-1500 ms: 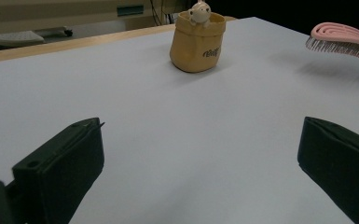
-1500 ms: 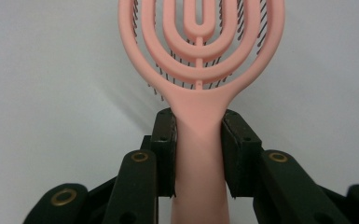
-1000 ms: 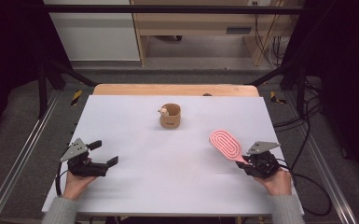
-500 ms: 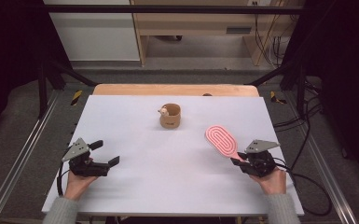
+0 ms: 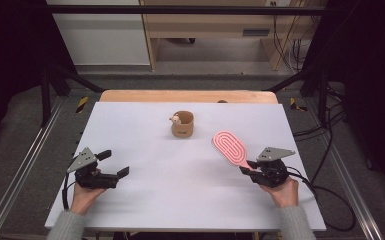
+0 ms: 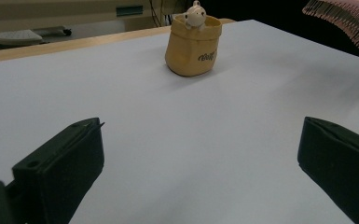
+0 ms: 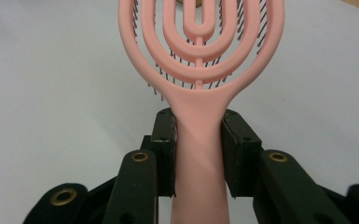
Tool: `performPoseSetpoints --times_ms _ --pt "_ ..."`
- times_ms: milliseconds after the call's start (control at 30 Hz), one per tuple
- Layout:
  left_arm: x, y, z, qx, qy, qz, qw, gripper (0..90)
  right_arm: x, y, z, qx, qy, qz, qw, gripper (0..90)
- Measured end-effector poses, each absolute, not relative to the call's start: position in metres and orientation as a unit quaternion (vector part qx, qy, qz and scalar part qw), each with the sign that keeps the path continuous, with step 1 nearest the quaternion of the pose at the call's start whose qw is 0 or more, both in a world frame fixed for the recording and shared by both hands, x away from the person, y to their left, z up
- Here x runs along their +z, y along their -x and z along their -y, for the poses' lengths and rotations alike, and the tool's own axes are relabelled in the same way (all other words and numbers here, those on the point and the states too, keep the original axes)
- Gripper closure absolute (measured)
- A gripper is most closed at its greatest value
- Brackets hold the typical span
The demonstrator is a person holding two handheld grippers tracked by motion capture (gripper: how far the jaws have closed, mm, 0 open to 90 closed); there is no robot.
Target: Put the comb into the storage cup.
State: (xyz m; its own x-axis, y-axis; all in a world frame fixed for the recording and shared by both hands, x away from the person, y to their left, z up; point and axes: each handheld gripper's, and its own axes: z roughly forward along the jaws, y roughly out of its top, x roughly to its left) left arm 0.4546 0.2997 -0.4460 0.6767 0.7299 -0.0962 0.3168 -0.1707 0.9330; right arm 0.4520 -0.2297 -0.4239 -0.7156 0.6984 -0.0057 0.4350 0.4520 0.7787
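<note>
A pink hairbrush (image 5: 230, 146) with an open ribbed back is held off the white table (image 5: 180, 200) at the right, and my right gripper (image 5: 248, 167) is shut on its handle. Up close, the pink hairbrush (image 7: 200, 56) rises between the two black jaws of the right gripper (image 7: 198, 144), bristles facing down. A small tan pot (image 5: 182, 124) with a little bear figure on its rim stands at the table's middle back. My left gripper (image 5: 114, 163) rests at the front left, open and holding nothing. Ahead of the left gripper (image 6: 200, 154), the tan pot (image 6: 193, 44) stands some way off.
A wooden strip (image 5: 187, 96) runs along the table's far edge. Metal rails (image 5: 20, 170) flank the table on both sides, and cables (image 5: 330, 192) trail off at the right. The brush head (image 6: 342, 16) hangs at the upper right in the left gripper view.
My right gripper has carried the hairbrush leftward and a little toward the pot. The left gripper has stayed in place, open.
</note>
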Motion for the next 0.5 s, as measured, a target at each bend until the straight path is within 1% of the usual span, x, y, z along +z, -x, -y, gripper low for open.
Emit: performPoseSetpoints --times_ms 500 --pt "-0.4448 -0.4543 -0.2928 0.188 -0.740 -0.355 0.540 0.4 -0.4233 -0.4551 0.2192 0.431 -0.338 -0.820 0.169 69.1"
